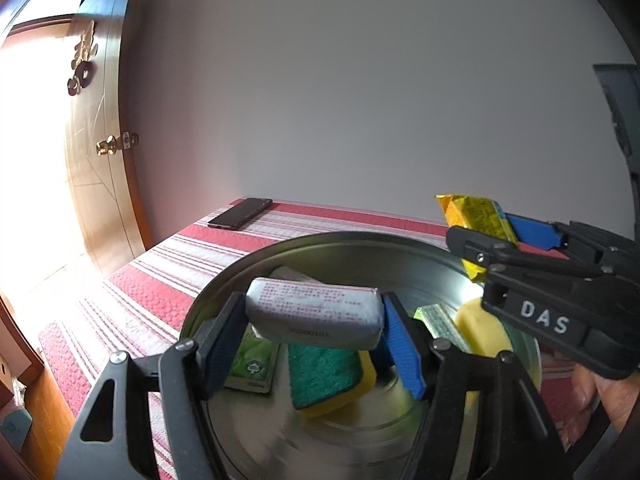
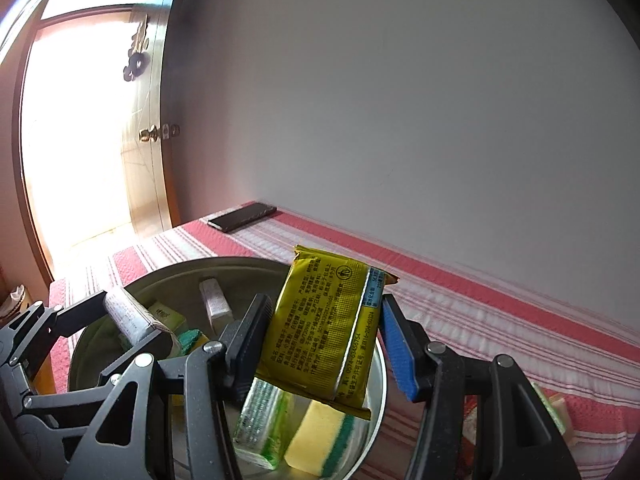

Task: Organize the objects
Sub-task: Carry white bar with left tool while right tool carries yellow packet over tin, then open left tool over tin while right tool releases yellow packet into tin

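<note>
Two hand-held tools hover over a round metal basin [image 1: 240, 268] that sits on a table covered by a red and white striped cloth [image 1: 168, 264].

The left tool [image 1: 316, 320] is pinching a small silver-white wrapped packet [image 1: 316, 314] by its two short ends, holding it level above the basin. The right tool [image 2: 326, 328] is pinching a gold-yellow foil snack packet [image 2: 324, 328] across its width, upright and slightly tilted, over the basin's near rim.

Both packets look light. The foil wrappers are likely slick and crinkly, with soft contents that give under pressure — a firm squeeze across the fullest part of the body should hold better than a grip on the thin sealed edges, which would probably slide or fold.

Already lying inside the basin are a green and yellow scouring sponge [image 1: 328, 372], a green tissue pack [image 1: 252, 364], a second yellow sponge [image 2: 316, 440] and a clear green-printed pack [image 2: 260, 420]. These are soft, light things — unlikely to be harmed if the packets drop onto them.

A dark phone [image 1: 240, 213] lies at the far corner of the table, well apart from the basin.
</note>
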A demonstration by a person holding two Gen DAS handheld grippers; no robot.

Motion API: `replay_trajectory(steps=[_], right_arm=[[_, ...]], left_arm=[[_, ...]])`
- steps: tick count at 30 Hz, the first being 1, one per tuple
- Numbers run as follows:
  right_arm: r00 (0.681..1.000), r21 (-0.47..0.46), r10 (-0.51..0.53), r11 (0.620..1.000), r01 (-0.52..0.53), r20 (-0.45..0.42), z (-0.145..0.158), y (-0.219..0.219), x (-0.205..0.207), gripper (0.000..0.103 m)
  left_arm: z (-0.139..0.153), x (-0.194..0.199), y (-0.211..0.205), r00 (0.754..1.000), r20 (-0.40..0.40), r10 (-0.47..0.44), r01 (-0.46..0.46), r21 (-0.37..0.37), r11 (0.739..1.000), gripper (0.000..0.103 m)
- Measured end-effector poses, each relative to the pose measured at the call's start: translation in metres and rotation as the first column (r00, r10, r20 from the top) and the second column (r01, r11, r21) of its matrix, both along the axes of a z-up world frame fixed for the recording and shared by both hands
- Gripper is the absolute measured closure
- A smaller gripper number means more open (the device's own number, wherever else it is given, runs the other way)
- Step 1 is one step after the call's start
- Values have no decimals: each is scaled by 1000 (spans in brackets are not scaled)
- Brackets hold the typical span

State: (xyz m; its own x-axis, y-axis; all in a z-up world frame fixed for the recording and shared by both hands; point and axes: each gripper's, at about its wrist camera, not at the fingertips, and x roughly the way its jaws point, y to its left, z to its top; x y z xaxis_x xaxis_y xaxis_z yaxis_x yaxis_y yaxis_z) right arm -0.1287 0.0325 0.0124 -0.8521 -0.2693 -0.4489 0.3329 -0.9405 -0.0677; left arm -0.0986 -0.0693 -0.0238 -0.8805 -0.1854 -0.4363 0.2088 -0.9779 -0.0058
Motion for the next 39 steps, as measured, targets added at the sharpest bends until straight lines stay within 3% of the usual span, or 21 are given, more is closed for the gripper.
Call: replay_trajectory(steps=[23,27,31,39], right_arm=[[977,68,38,996,-53,209,-15,-32,-40,46],[974,67,54,995,-70,221,-17,-32,-39,45],[979,46,51,997,-61,195,-13,-26,-33,31],[994,-28,4,1000,-1,112,-4,18,-13,30]], left_arm=[[-8,-7,-11,998,62,30,-27,-42,999,34],[-4,-3,-8,998,35,53,-50,-64,997,14],[-1,1,-9,997,12,81,-79,-79,994,1],[8,11,2,999,-29,46,-47,-33,998,0]])
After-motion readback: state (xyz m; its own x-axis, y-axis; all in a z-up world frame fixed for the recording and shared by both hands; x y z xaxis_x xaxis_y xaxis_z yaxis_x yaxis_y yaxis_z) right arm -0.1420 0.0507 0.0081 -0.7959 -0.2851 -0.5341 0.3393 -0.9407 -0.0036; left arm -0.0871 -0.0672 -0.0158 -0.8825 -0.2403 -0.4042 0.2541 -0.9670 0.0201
